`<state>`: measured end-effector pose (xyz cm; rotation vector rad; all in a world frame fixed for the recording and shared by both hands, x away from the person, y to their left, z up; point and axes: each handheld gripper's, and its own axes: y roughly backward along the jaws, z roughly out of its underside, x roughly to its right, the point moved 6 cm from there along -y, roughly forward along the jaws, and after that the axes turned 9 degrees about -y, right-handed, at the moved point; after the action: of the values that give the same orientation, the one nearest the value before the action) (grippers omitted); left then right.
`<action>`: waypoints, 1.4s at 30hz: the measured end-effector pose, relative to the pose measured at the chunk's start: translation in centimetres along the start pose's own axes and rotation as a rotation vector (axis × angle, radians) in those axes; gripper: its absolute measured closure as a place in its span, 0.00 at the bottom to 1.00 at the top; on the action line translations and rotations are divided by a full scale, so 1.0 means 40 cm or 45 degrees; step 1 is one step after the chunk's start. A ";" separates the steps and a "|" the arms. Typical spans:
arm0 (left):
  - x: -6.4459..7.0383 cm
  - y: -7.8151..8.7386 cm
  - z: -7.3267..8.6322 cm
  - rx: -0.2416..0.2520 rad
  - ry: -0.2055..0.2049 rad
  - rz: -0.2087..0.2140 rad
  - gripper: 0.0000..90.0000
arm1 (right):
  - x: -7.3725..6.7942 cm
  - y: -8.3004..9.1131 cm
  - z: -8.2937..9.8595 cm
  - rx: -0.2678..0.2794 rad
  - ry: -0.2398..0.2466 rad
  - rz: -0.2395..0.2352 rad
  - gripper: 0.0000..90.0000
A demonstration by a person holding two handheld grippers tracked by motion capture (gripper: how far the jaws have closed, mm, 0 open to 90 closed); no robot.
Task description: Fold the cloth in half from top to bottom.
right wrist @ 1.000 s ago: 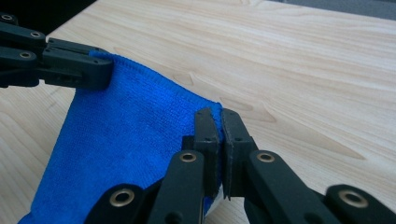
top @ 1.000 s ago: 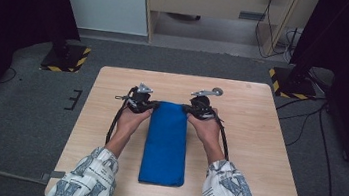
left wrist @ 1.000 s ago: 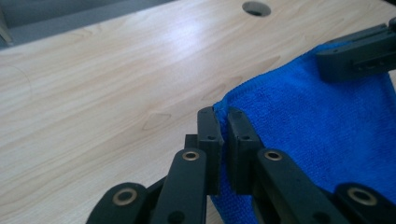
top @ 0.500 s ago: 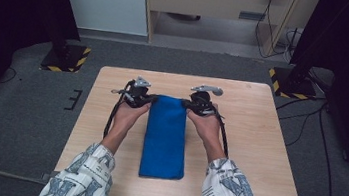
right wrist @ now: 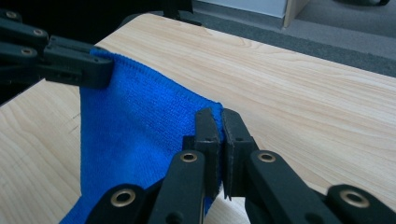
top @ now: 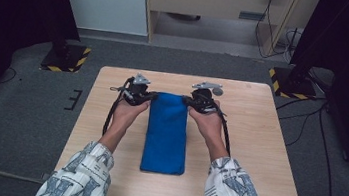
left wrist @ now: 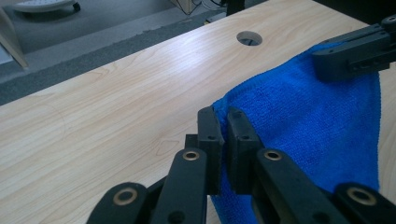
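At frame centre in the high view, your left gripper pinches the blue cloth's upper-left corner. Your right gripper is clamped on its upper-right corner.

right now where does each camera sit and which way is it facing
High view: fixed above the person's side, looking forward and down on the table; forearms, left gripper and right gripper hold the blue cloth.
Left gripper view: rides the left gripper, looking along its jaws, shut on a cloth corner.
Right gripper view: rides the right gripper, jaws shut on the other far corner.
Shared: both gripper views show the cloth and the opposite gripper.
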<state>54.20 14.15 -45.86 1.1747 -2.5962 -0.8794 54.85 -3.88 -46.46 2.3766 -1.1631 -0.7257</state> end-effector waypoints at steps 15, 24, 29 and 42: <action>0.044 0.020 0.033 -0.004 -0.058 0.015 0.95 | -0.008 0.015 0.061 -0.001 0.016 -0.023 0.97; 0.067 0.042 0.059 0.001 -0.081 0.044 0.95 | -0.023 0.033 0.097 0.014 0.026 -0.053 0.97; 0.077 0.050 0.075 0.008 -0.087 0.061 0.95 | -0.031 0.039 0.116 0.005 0.042 -0.067 0.97; 0.103 0.075 0.105 0.027 -0.077 0.103 0.95 | -0.049 0.054 0.157 -0.005 0.069 -0.105 0.97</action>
<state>47.95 14.60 -47.95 1.0557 -2.6865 -0.8865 48.75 -4.30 -49.68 2.4380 -1.0462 -0.6843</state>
